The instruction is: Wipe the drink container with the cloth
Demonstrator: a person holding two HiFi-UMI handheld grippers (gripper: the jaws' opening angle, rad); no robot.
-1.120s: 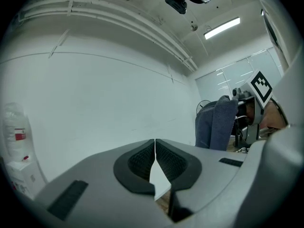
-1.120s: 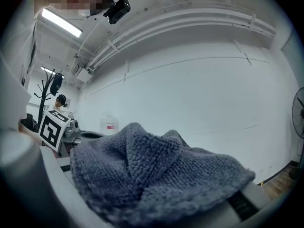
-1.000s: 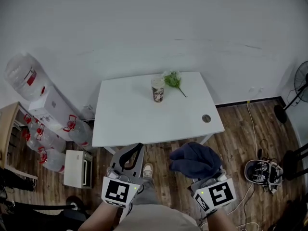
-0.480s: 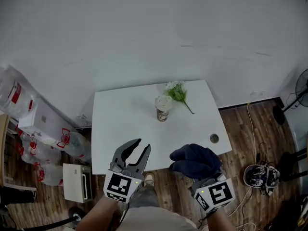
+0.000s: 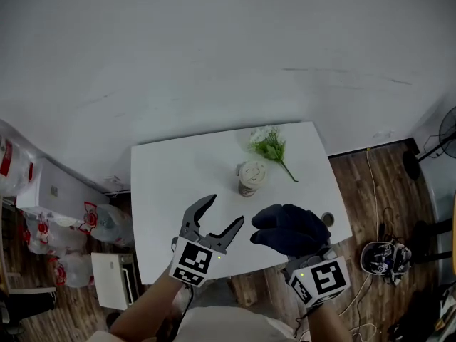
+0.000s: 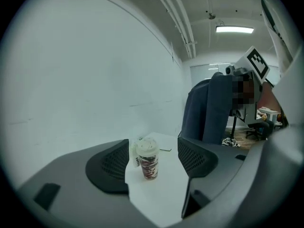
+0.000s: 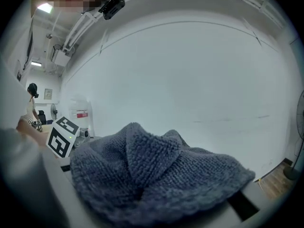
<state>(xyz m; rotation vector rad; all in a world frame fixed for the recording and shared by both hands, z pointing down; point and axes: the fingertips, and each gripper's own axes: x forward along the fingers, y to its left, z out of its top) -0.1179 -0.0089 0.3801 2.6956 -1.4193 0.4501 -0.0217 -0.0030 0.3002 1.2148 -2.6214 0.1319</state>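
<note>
Head view: one white table (image 5: 171,191) carries one lidded cup (image 5: 250,178) standing upright near its middle, one green flower sprig (image 5: 272,147) just behind it, and one small round disc (image 5: 327,219) by the right edge. Two grippers reach in over the near edge. The left gripper (image 5: 222,214) has its jaws spread wide, well short of the cup. The right gripper (image 5: 313,273) carries one dark blue cloth (image 5: 288,228) bunched over its tip.

Left gripper view: the two jaws have just been opening and now stand far apart with nothing gripped. The cup (image 6: 147,158) shows in the gap between them, farther off on the table and untouched. The cloth hangs at the right.

Right gripper view: the cloth (image 7: 156,175) fills the lower half and covers the jaws, which are clamped on it.
</note>
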